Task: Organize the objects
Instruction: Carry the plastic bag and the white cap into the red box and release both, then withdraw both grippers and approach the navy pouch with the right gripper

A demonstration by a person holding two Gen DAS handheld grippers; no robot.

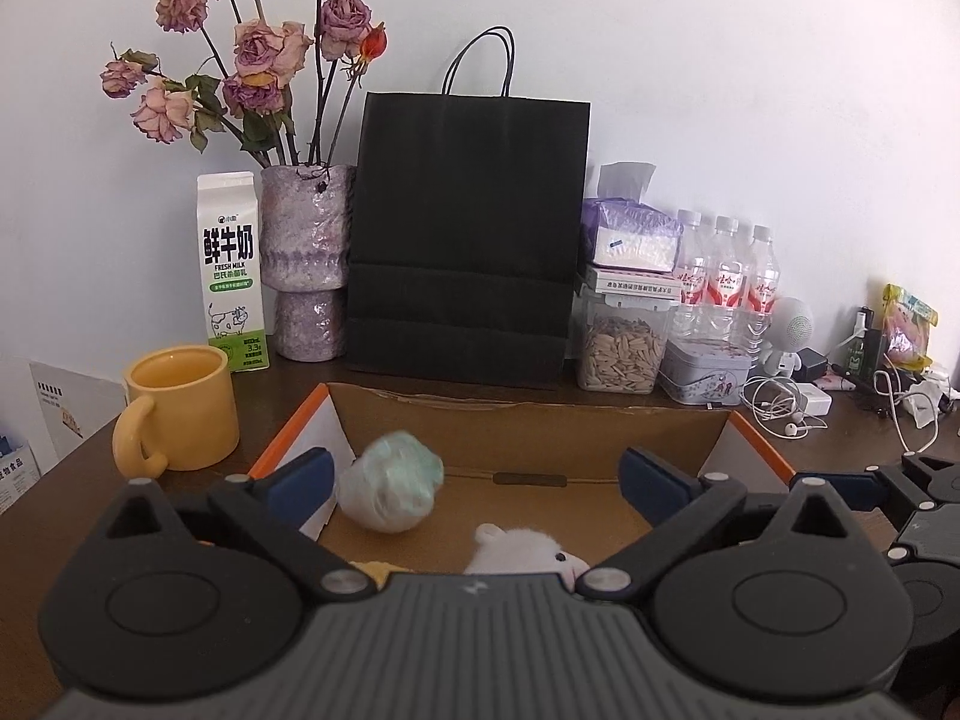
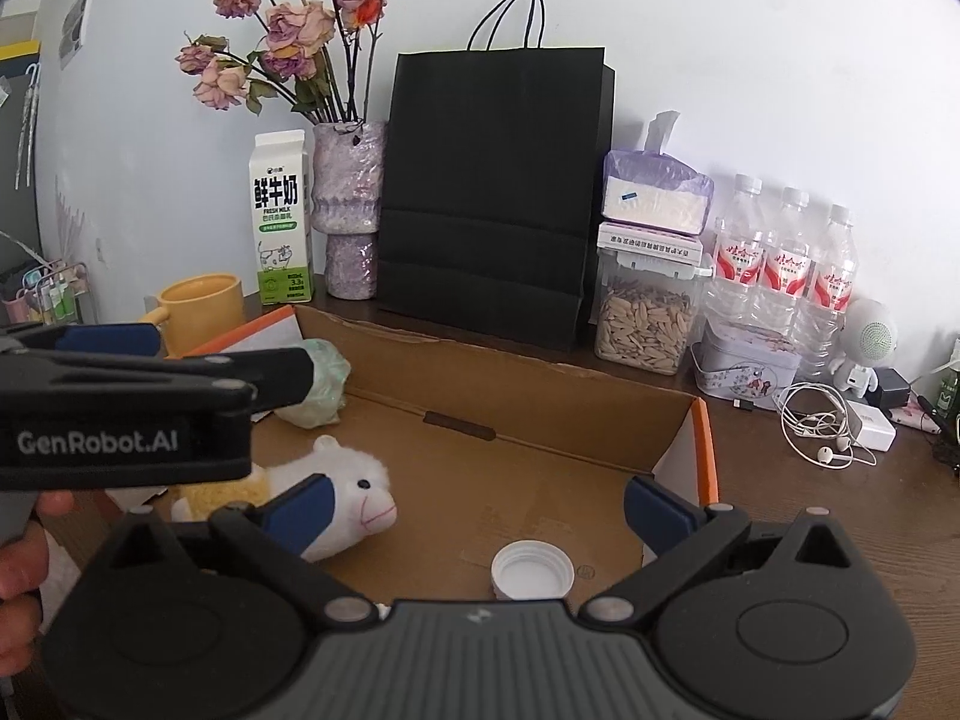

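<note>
An open cardboard box [image 1: 528,429] [image 2: 540,384] with orange edges lies on the dark table. Inside it are a pale green-white crumpled ball [image 1: 391,480] [image 2: 321,387], a white plush lamb [image 1: 528,549] [image 2: 354,495] and a white bottle cap [image 2: 531,570]. My left gripper [image 1: 474,477] is open and empty above the box's near side, the ball by its left finger; in the right wrist view it reaches in from the left [image 2: 156,354]. My right gripper [image 2: 480,507] is open and empty above the box, the lamb by its left finger.
Behind the box stand a yellow mug [image 1: 180,408], a milk carton [image 1: 231,273], a vase of dried roses [image 1: 309,264], a black paper bag [image 1: 468,234], a seed jar [image 1: 624,348], tissues, water bottles [image 1: 726,276], a tin [image 1: 705,369] and earphones with a charger [image 2: 840,426].
</note>
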